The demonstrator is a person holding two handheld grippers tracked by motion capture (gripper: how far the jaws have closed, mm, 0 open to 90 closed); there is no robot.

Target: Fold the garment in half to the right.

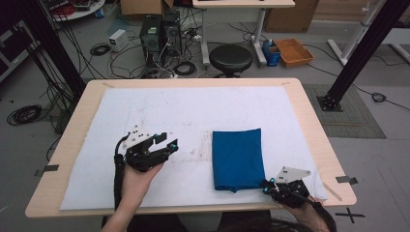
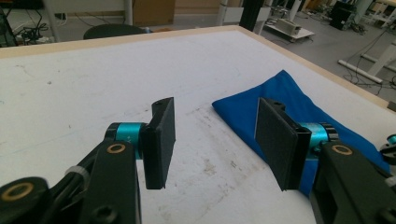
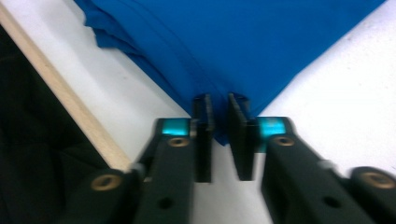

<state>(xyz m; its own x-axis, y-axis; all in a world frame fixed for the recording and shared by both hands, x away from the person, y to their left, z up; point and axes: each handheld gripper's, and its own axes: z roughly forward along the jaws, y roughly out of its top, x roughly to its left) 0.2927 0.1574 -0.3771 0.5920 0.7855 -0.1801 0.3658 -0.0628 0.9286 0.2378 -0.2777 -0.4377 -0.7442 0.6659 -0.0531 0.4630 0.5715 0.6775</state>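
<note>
A folded blue cloth lies flat on the white mat, right of the middle. My left gripper hovers left of the cloth, held in a hand, its jaws wide apart with nothing between them. In the left gripper view the cloth lies beyond the right pad, and the gripper points over bare mat. My right gripper sits at the cloth's near right corner. In the right gripper view its jaws stand close together with the corner of the cloth pinched between them, creases running to them.
The wooden table has its front edge just behind my right gripper. Black tape marks sit near the right corner. A black stool, computer cases and cables stand on the floor beyond the far edge.
</note>
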